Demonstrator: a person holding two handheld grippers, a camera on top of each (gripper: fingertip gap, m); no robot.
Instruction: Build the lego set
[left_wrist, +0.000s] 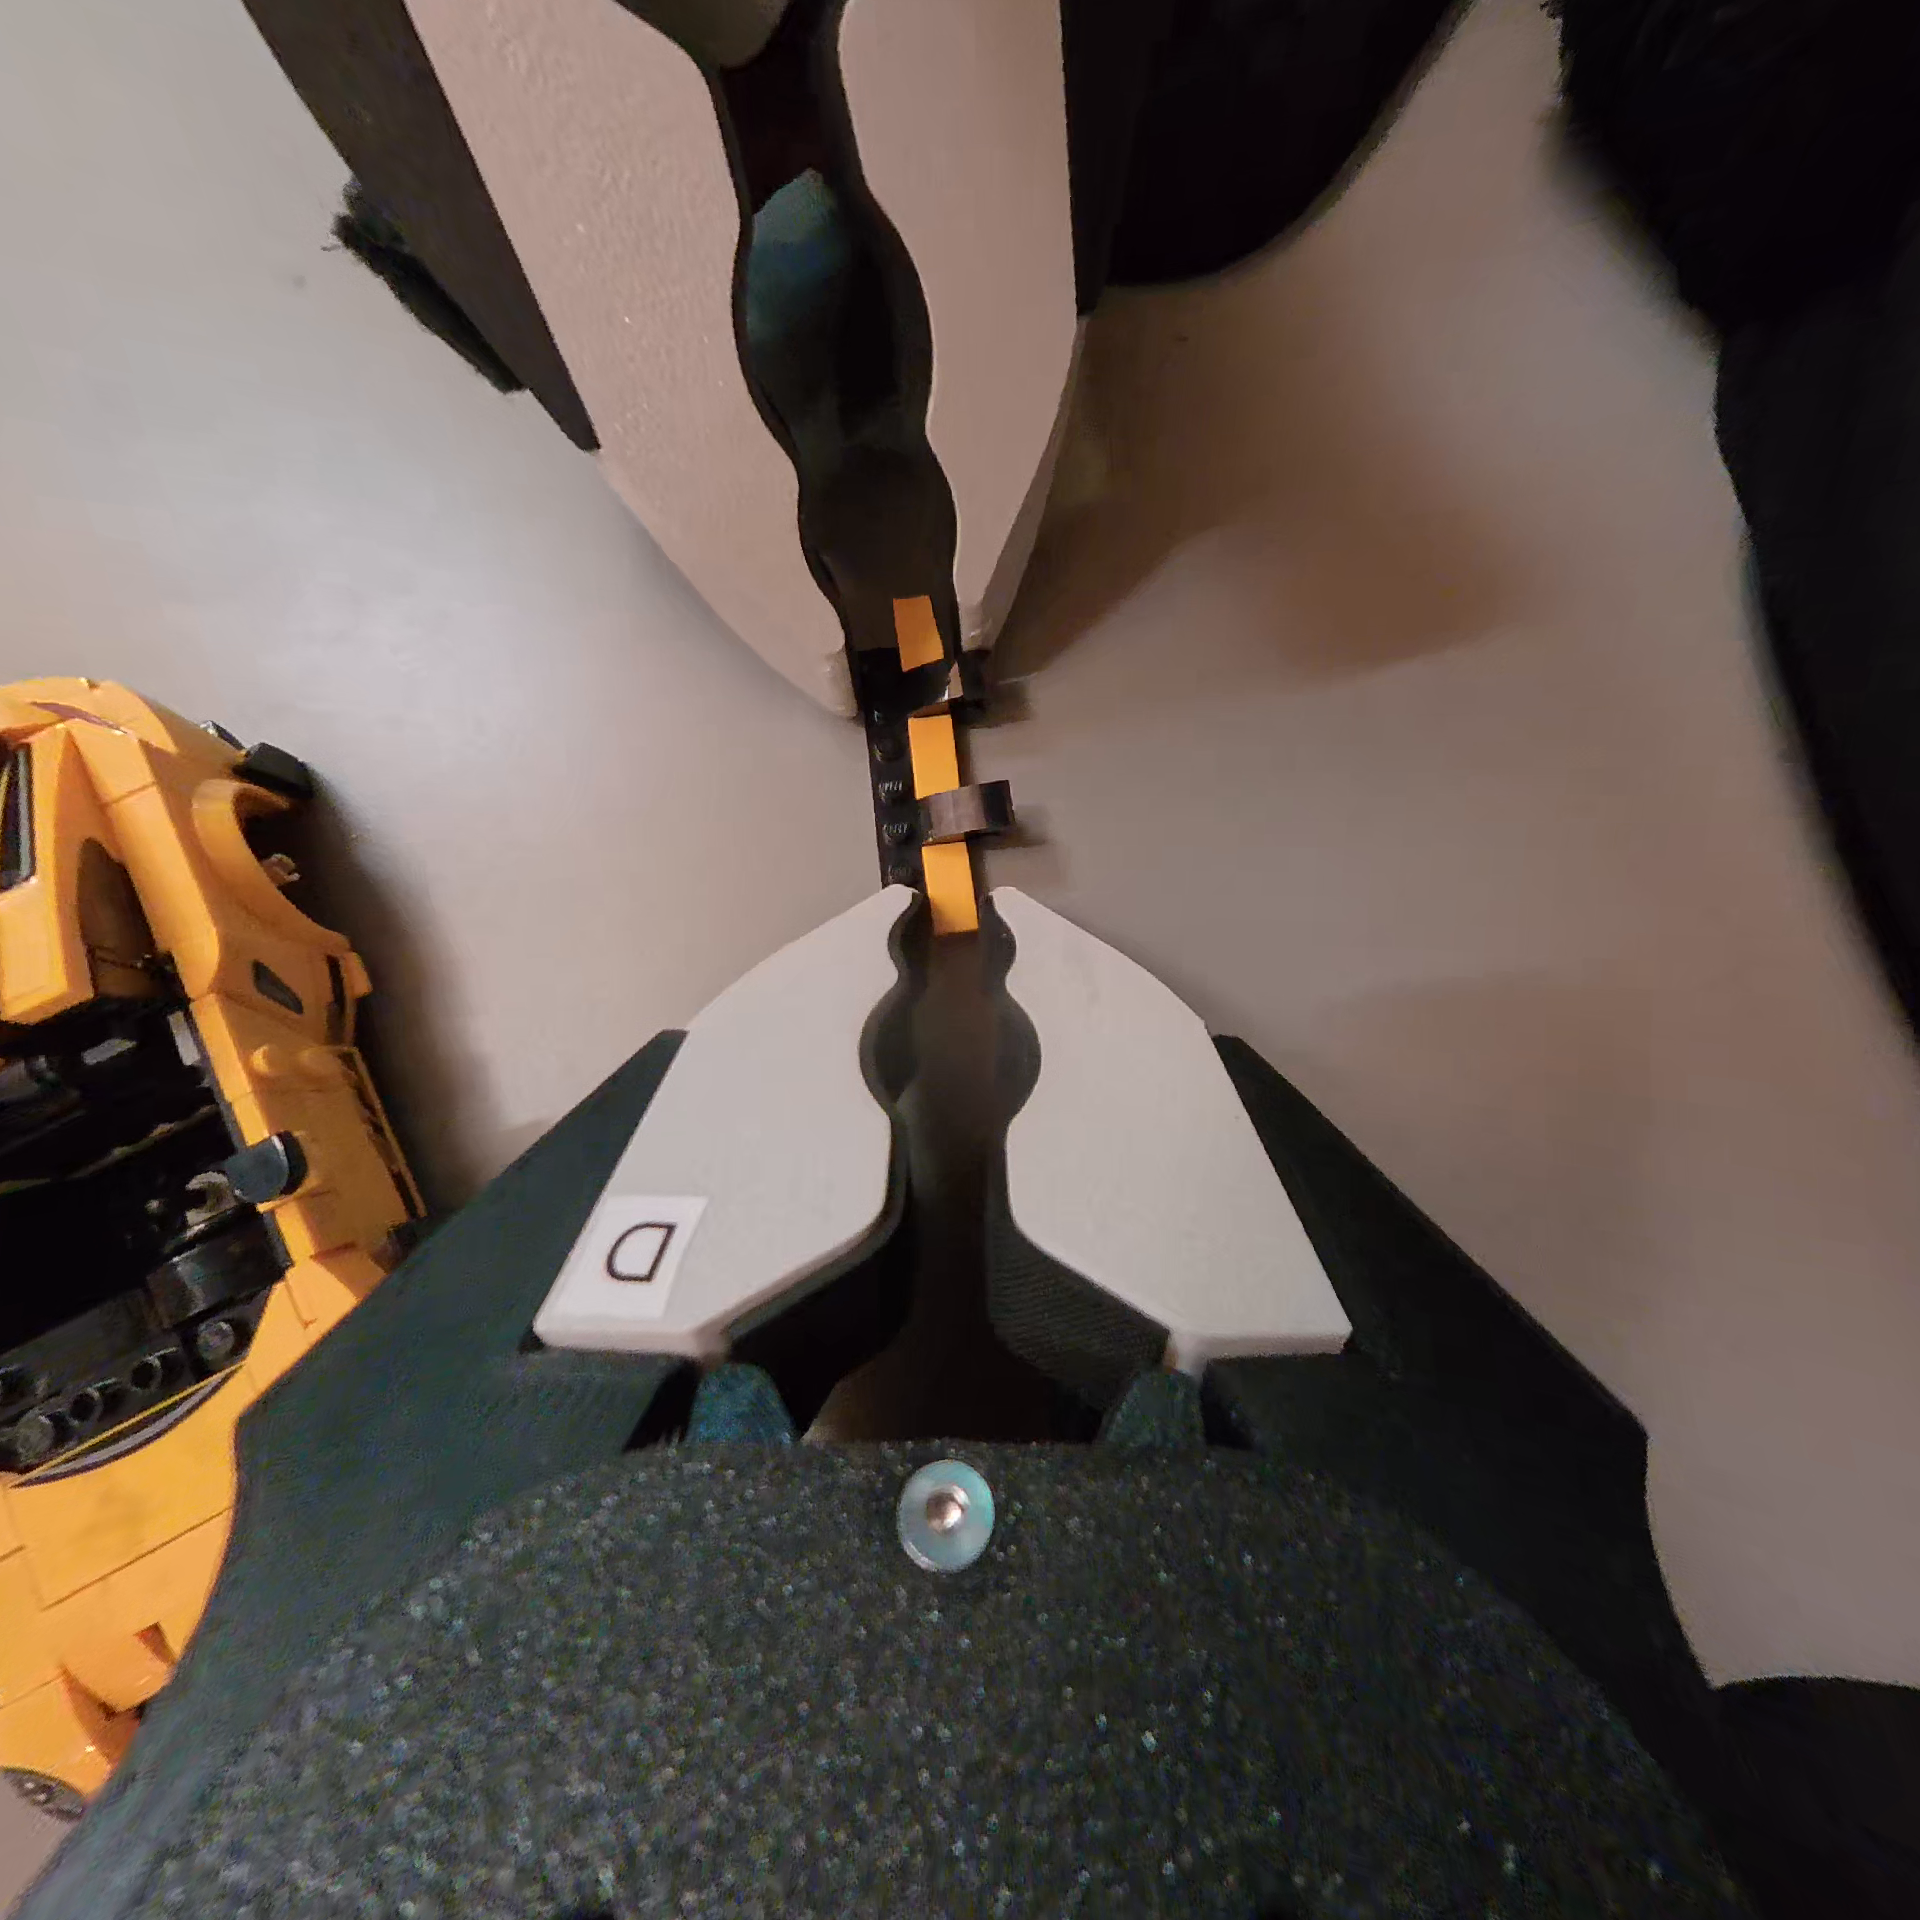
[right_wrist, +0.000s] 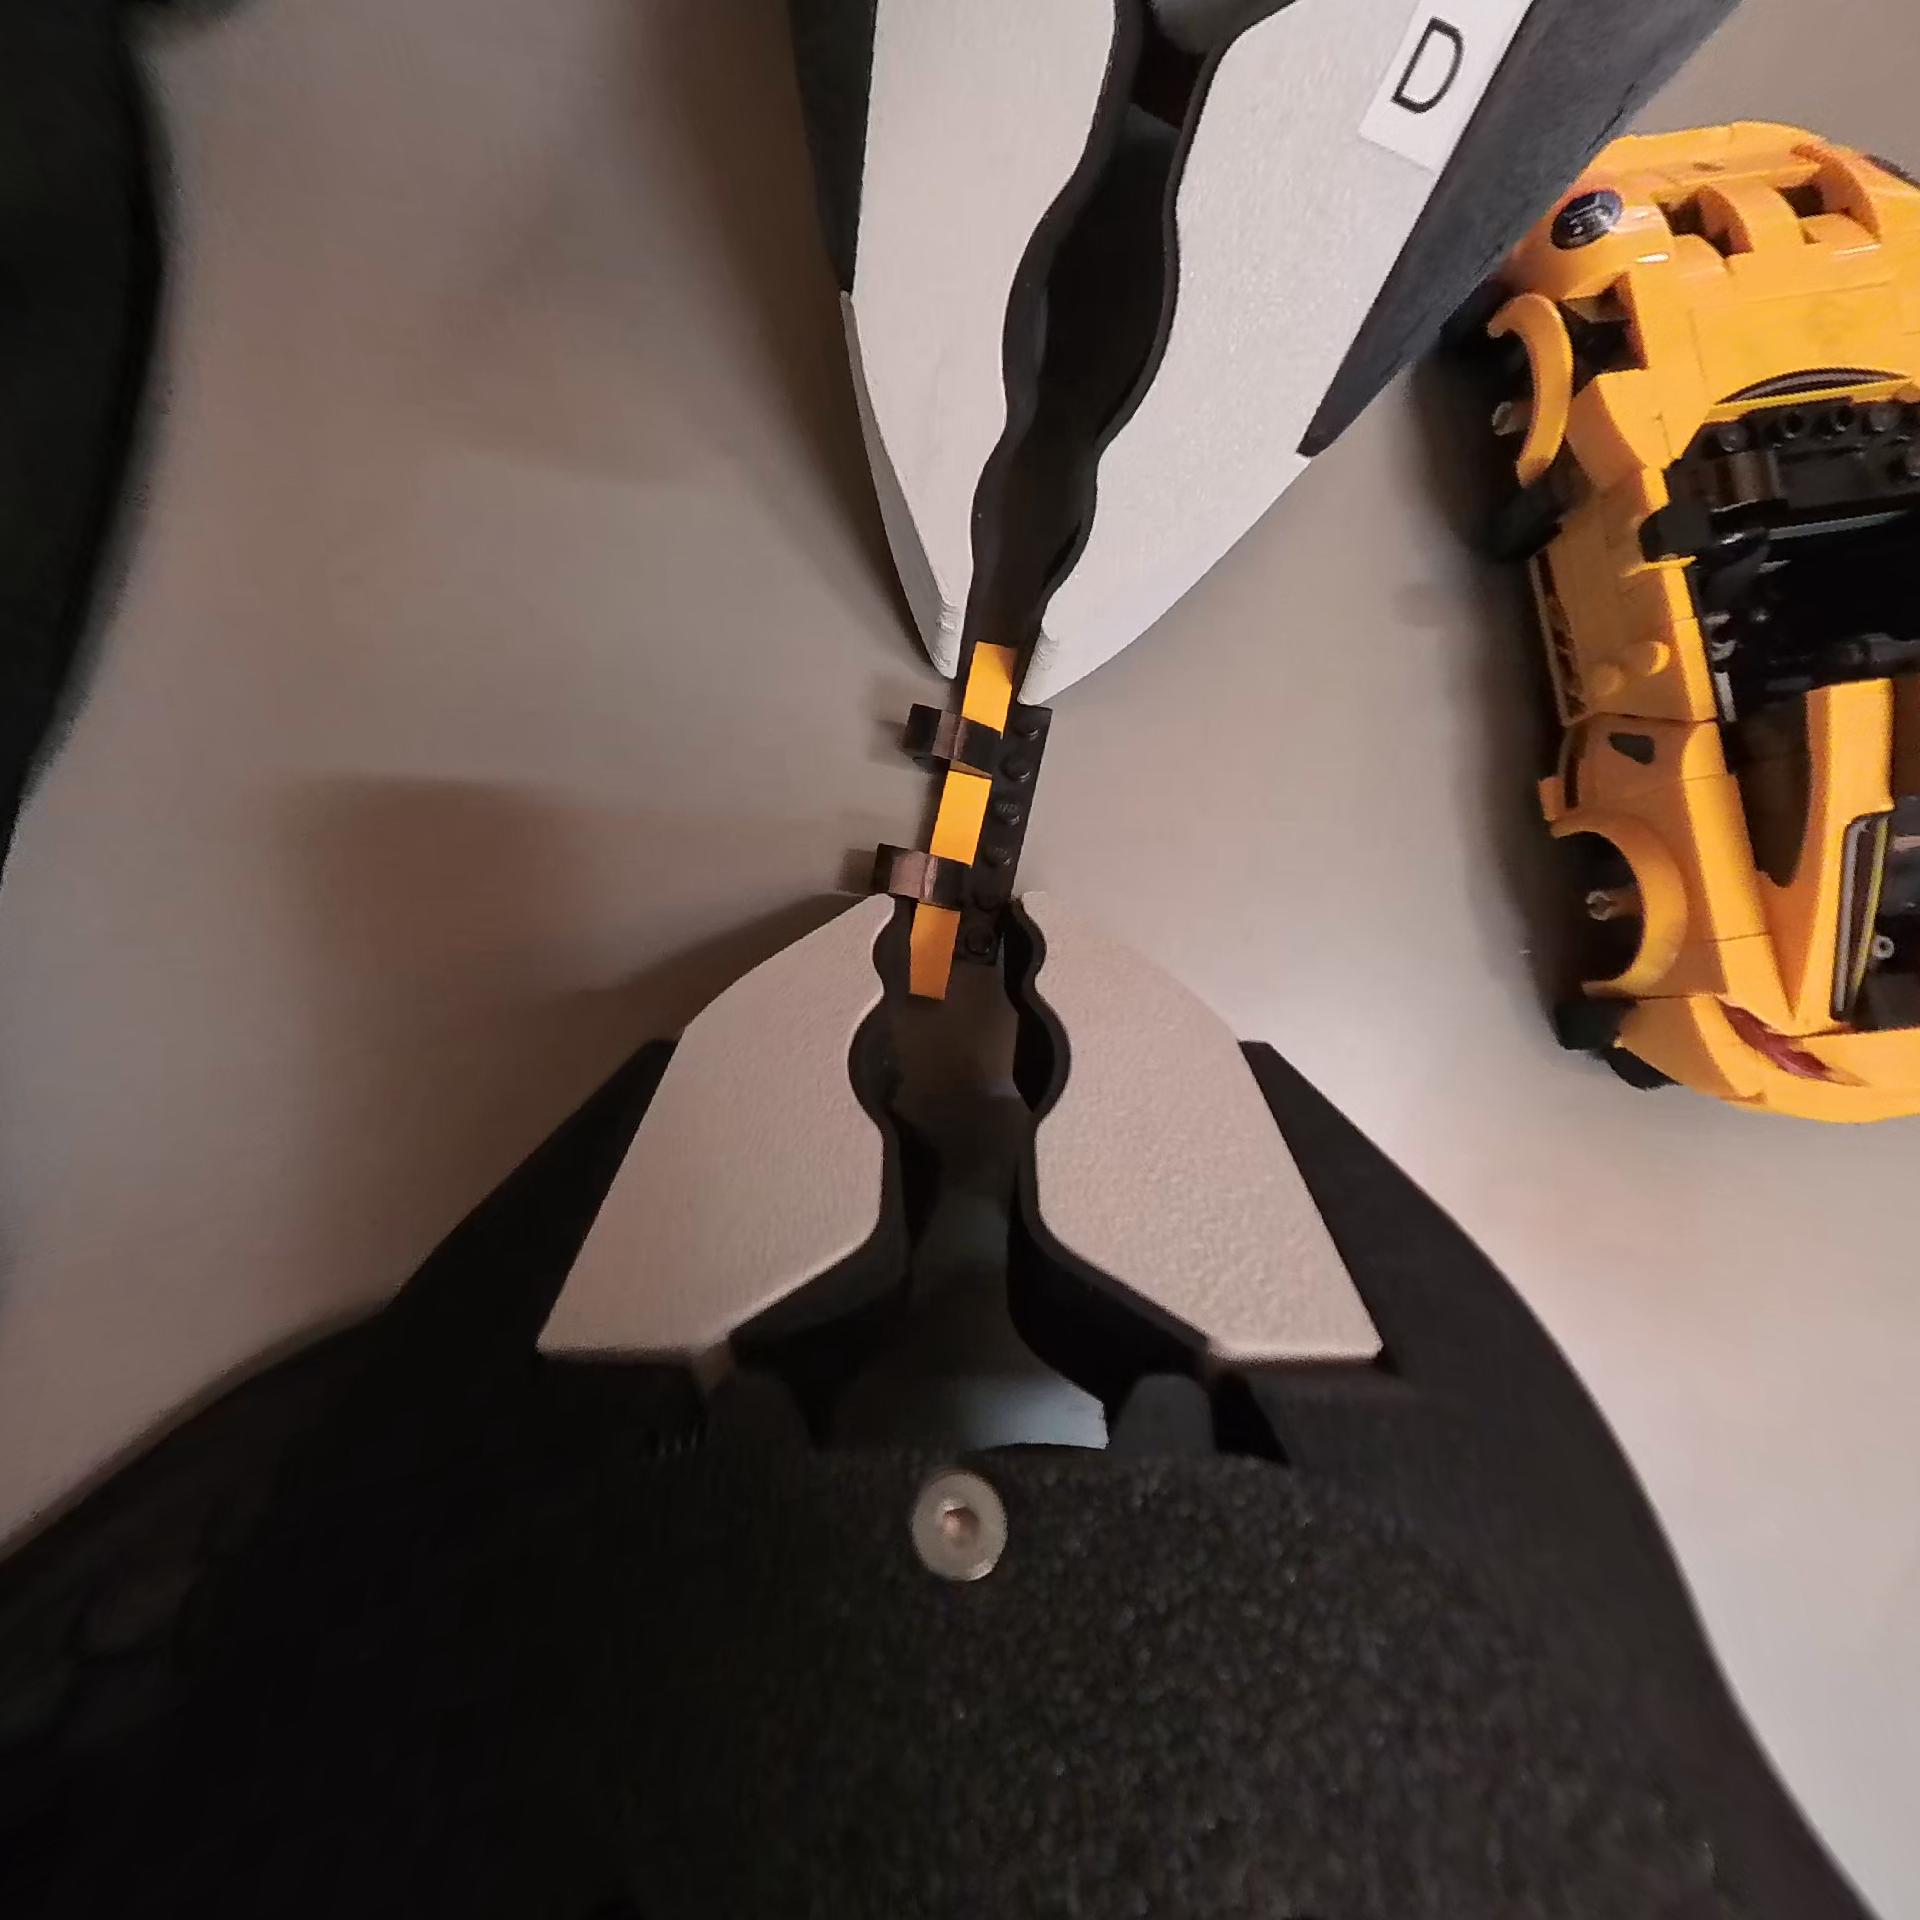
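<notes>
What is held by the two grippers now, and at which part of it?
Both hold one thin black-and-yellow lego strip: the left gripper pinches one end, the right gripper the opposite end. Its middle is free.

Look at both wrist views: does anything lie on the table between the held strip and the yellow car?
Nothing visible does. The black-and-orange strip is clamped at its ends by the left gripper and right gripper, and the table between it and the yellow car is bare.
</notes>
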